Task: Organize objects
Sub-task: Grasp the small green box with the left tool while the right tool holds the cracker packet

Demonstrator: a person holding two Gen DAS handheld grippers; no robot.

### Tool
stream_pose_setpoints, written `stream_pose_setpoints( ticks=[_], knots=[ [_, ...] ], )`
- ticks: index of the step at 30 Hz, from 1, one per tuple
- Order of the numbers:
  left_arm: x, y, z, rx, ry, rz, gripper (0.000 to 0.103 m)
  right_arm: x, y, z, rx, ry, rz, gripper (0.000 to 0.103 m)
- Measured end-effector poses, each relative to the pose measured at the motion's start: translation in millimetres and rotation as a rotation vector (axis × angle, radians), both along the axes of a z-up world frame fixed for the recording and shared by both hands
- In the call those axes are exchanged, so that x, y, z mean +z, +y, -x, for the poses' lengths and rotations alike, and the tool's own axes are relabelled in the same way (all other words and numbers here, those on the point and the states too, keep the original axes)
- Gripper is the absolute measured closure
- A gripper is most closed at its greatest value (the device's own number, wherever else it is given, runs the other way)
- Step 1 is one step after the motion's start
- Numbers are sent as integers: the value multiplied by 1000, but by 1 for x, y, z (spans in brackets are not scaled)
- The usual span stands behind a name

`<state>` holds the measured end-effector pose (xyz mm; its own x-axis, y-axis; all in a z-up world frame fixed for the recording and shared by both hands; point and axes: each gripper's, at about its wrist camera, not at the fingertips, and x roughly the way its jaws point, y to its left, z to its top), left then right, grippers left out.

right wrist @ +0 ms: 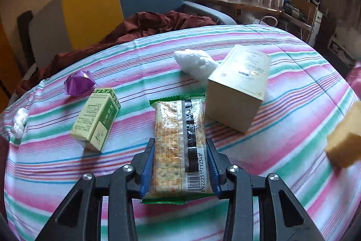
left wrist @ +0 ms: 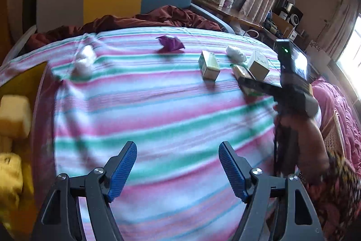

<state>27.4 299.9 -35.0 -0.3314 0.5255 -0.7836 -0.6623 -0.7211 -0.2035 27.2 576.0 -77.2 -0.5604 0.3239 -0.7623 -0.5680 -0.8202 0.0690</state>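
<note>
The right hand-held gripper (right wrist: 180,164) is closing on the cracker packet (right wrist: 179,141): both blue pads are pressing on its long sides, near the barcode end. The packet's long axis is running straight ahead along the fingers, away from the camera, so the far end with the green seal is pointing toward the beige box (right wrist: 239,92), which is standing just beside it on the right. The green box (right wrist: 96,119) is lying near on the left, apart from the packet. The packet is probably still resting on the striped bedspread (right wrist: 282,128), but the view is not showing if it is lifted or not.

The left hand-held gripper (left wrist: 178,171) is hanging wide open w/ nothing between its pads, well apart from the packet and over a bare part of the bedspread. The yellow container (left wrist: 24,80) is sitting at the left edge in the left wrist view, so any carry there is going leftwards, past the green box and nearer to the left hand.
</note>
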Motion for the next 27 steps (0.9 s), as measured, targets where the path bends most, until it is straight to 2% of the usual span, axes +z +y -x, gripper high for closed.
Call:
stream_pose_setpoints(
  ticks=[3, 8, 17, 23, 27],
  knots=[
    [1, 24, 11, -22, 13, 4, 27, 0, -2, -5, -7, 1, -21, 61],
    [0, 68, 31, -53, 31, 20, 26, -1, 1, -15, -82, 11, -57, 61],
    [-11, 140, 73, -88, 41, 49, 24, -1, 6, -20, -123, 28, -58, 61],
    [-21, 171, 89, -85, 25, 63, 24, -2, 7, -22, -135, 41, -48, 61],
    [-32, 184, 93, -83, 42, 106, 24, -3, 7, -23, -135, 42, -50, 61]
  ],
)
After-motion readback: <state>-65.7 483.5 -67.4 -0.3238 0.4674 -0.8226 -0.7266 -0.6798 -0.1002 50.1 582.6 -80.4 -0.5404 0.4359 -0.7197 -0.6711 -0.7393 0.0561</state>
